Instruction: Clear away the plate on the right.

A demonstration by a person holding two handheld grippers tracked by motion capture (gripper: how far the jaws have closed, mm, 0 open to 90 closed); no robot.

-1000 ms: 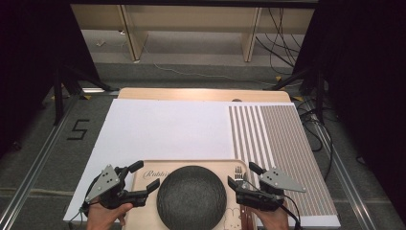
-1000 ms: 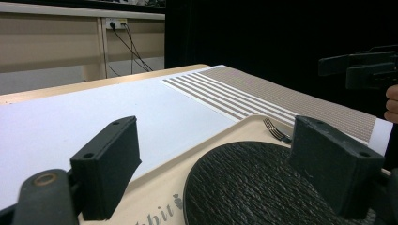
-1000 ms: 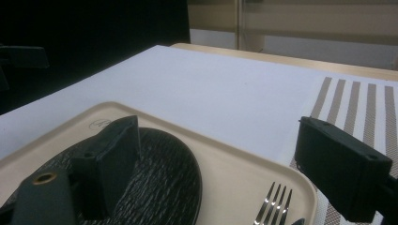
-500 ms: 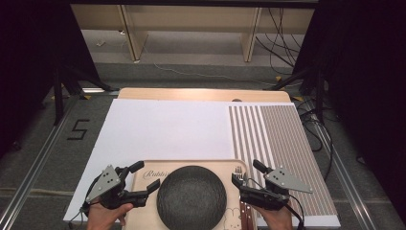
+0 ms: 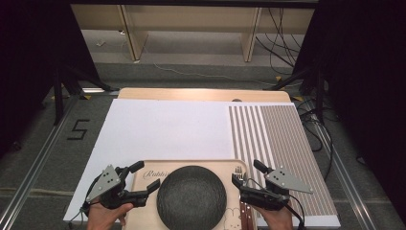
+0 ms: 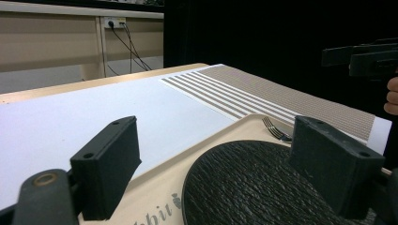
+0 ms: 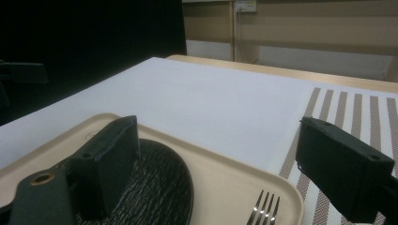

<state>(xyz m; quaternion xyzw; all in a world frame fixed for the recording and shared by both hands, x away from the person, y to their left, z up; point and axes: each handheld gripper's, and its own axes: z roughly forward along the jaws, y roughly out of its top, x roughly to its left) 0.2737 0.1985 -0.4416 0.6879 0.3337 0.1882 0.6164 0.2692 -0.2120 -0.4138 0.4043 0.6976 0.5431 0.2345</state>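
In the high view a beige tray [image 5: 148, 214] lies at the near edge of the table [image 5: 191, 94], resting on a white sheet [image 5: 167, 129] with a striped placemat [image 5: 282, 139] just to its right. A dark, ridged round plate [image 5: 191, 197] sits in the middle of the tray, and a fork [image 5: 238, 172] with other brown-handled cutlery lies along the tray's right side. The left gripper [image 5: 139, 179] hovers at the tray's left edge with its jaws spread wide and nothing between them, angled in toward the plate; the right gripper [image 5: 248, 175] stands at the tray's right edge, jaws likewise wide apart and empty, with the fork close by its nearer jaw. In the left gripper view, the left gripper [image 6: 225, 164] looks across the tray rim [image 6: 220, 136]; the plate [image 6: 248, 187] lies ahead and to the right, partly behind the right-hand jaw, and the fork tines [image 6: 277, 129] lie beyond it. In the right gripper view, the right gripper [image 7: 220, 164] faces along the tray's far right corner [image 7: 220, 173]; the fork [image 7: 263, 208] points straight away between the jaws, its long axis running with the gripper's line, while the plate [image 7: 164, 187] lies off to the left behind the left-hand jaw. The right hand seems nearer the cutlery, the left nearer the plate; each stands at one side of the tray, so a two-handed lift looks equally possible.
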